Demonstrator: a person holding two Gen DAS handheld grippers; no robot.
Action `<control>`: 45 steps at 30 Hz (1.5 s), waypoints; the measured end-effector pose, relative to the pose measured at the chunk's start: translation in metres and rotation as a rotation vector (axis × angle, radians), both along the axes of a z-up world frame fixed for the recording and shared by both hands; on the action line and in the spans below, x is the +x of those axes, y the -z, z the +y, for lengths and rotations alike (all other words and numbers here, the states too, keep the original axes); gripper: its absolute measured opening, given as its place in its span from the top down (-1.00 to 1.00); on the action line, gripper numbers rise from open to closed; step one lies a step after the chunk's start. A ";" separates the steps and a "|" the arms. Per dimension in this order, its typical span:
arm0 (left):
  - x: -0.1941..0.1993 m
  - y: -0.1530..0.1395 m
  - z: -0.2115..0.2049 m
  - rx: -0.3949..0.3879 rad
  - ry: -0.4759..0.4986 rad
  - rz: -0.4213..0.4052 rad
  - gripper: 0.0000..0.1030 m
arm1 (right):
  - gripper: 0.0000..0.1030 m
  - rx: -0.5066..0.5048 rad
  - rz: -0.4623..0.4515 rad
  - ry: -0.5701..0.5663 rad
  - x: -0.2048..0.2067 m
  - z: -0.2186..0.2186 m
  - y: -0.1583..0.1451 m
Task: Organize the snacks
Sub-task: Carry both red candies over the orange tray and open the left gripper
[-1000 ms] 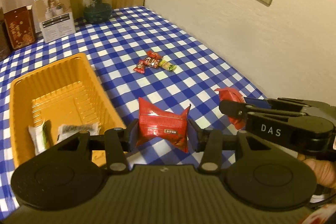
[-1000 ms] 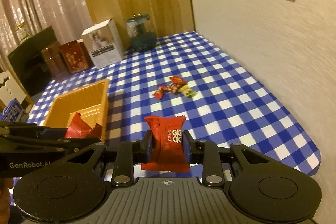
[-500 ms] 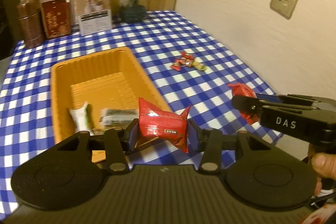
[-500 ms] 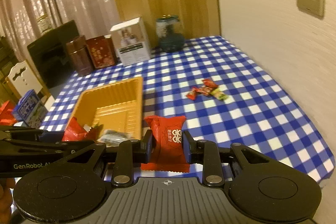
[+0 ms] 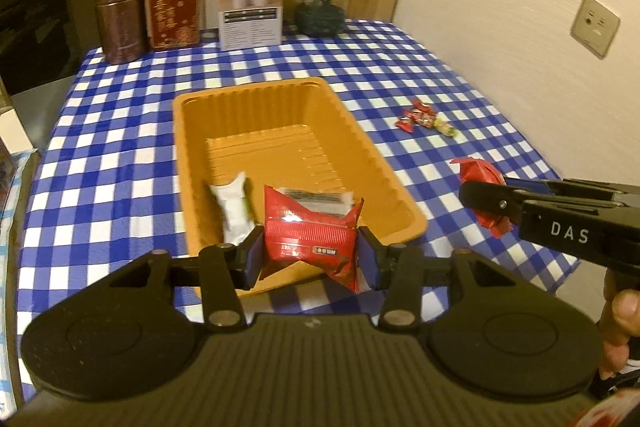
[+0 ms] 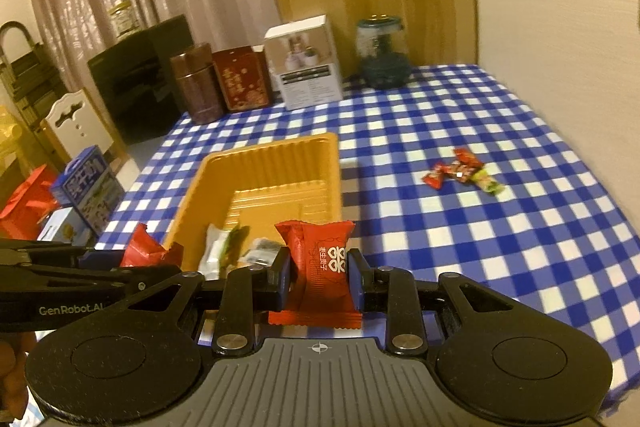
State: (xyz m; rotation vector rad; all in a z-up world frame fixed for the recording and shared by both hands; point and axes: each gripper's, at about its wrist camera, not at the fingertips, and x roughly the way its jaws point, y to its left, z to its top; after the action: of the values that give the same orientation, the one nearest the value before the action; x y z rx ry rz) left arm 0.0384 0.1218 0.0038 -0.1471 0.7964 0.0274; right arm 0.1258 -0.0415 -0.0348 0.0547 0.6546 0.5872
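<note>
My left gripper (image 5: 310,251) is shut on a red snack packet (image 5: 310,233) and hangs over the near end of the orange tray (image 5: 384,163). Inside the tray lie a white packet (image 5: 232,205) and a clear-wrapped dark packet (image 5: 316,195). My right gripper (image 6: 319,277) is shut on a red candy pouch with white characters (image 6: 320,259), just right of the tray's (image 6: 260,163) near corner. In the left wrist view the right gripper (image 5: 486,203) shows at the right with its red pouch (image 5: 478,173). A small pile of wrapped candies (image 5: 424,117) (image 6: 460,173) lies on the checked cloth.
At the table's far edge stand a brown tin (image 5: 120,15), a red box (image 5: 174,11), a white carton (image 5: 250,3) and a glass jar (image 5: 320,1). The wall runs along the right side. Boxes and a red bag (image 6: 24,211) sit off the table's left.
Both grippers have moved left across the table with their packets still held. The left one has gone from beside the tray to over its near end.
</note>
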 end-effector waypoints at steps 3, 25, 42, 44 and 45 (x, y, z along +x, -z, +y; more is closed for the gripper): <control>0.003 0.001 0.008 -0.001 -0.017 -0.001 0.14 | 0.42 -0.003 0.003 -0.020 0.006 0.010 0.002; 0.066 0.021 0.036 0.017 -0.011 0.014 0.13 | 0.42 -0.025 0.020 -0.104 0.068 0.058 0.022; 0.105 0.042 0.047 0.021 0.013 0.034 0.12 | 0.42 -0.013 0.041 -0.125 0.102 0.075 0.056; 0.108 0.043 0.047 0.021 0.016 0.035 0.11 | 0.42 -0.010 0.039 -0.124 0.104 0.076 0.057; 0.109 0.043 0.047 0.024 0.017 0.034 0.10 | 0.42 -0.007 0.038 -0.122 0.105 0.076 0.057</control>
State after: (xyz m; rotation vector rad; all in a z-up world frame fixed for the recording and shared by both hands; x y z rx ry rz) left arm 0.1477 0.1684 -0.0392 -0.1173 0.8314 0.0237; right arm 0.2305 0.0342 -0.0918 0.0196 0.6999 0.7026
